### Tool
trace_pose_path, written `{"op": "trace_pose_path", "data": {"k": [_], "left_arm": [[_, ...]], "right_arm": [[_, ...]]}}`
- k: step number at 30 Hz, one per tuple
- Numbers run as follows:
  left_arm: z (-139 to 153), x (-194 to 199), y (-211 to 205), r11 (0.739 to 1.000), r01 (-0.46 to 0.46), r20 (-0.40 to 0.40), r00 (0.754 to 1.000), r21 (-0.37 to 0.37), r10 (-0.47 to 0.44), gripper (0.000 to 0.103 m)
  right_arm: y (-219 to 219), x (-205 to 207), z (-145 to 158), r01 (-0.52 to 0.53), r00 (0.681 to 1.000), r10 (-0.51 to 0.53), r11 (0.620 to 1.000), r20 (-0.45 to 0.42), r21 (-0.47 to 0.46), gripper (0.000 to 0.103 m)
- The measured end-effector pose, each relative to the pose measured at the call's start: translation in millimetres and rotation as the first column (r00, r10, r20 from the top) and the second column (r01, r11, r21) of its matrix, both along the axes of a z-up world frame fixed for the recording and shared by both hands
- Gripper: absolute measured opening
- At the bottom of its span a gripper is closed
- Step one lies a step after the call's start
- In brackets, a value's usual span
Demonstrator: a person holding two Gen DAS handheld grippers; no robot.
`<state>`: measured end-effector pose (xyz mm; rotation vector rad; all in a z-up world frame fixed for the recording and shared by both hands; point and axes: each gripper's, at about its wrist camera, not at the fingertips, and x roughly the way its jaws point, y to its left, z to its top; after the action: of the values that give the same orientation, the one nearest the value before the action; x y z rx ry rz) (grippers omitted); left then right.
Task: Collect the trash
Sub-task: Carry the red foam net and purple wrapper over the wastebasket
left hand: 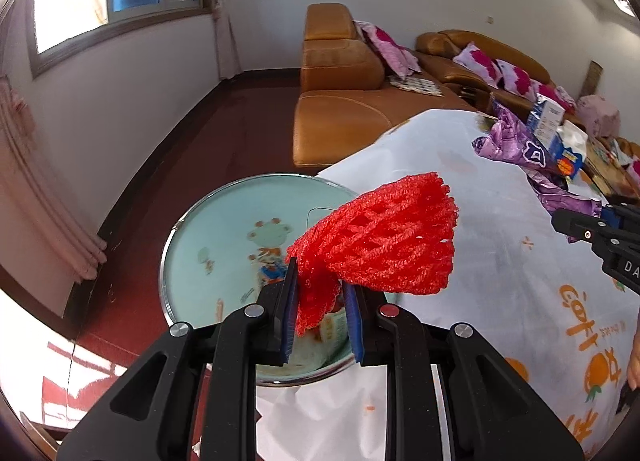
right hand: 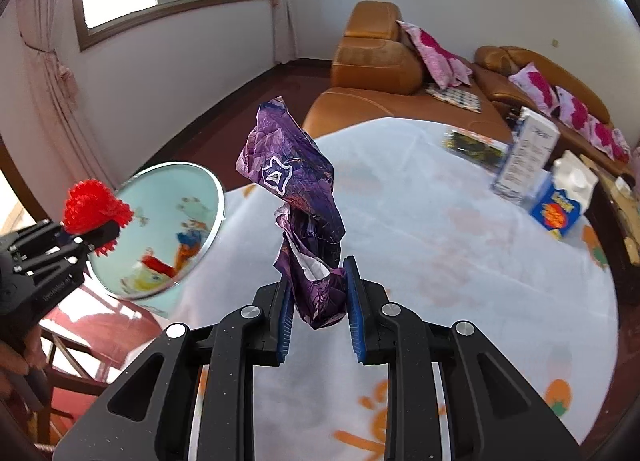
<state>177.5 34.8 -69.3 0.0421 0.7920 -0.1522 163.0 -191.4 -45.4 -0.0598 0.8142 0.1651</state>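
Note:
My left gripper [left hand: 320, 285] is shut on a red foam fruit net [left hand: 384, 237] and holds it above the open mouth of a pale green bin [left hand: 224, 237] with a cartoon print and a metal rim. In the right wrist view the net [right hand: 94, 207] and left gripper [right hand: 86, 239] sit at the left over the same bin [right hand: 168, 197]. My right gripper [right hand: 318, 281] is shut on a crumpled purple snack wrapper [right hand: 296, 189], lifted above the table [right hand: 440, 245]. The wrapper also shows in the left wrist view [left hand: 516, 145].
The table wears a white cloth with orange prints [left hand: 500, 285]. A blue and white milk carton [right hand: 562, 201] and a taller white box [right hand: 528, 153] stand at its far right. An orange leather sofa [left hand: 340, 101] with pink cushions lies beyond. The bin stands beside the table's left edge.

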Motion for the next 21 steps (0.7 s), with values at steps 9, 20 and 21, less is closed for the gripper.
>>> {"op": "trace_pose_path", "data": {"k": [9,20,21], "left_arm": [[-4,1,29,0.998,-0.068,-0.004,0.998,-0.019,0.068,0.021],[-8,6,51,0.992,-0.120,-0.014,0.993,-0.044,0.120,0.021],[-8,7,52,0.991,-0.124,-0.015,0.992,-0.046,0.123,0.021]], "right_arm": [[50,11,-2,-0.052,0.999,0.052,0.998,-0.009,0.040,0.024],[91,20,-8,-0.095,0.995,0.097,0.994,-0.031,0.051,0.025],[94,21,-9,-0.099,0.994,0.101,0.994,-0.035,0.053,0.025]]}}
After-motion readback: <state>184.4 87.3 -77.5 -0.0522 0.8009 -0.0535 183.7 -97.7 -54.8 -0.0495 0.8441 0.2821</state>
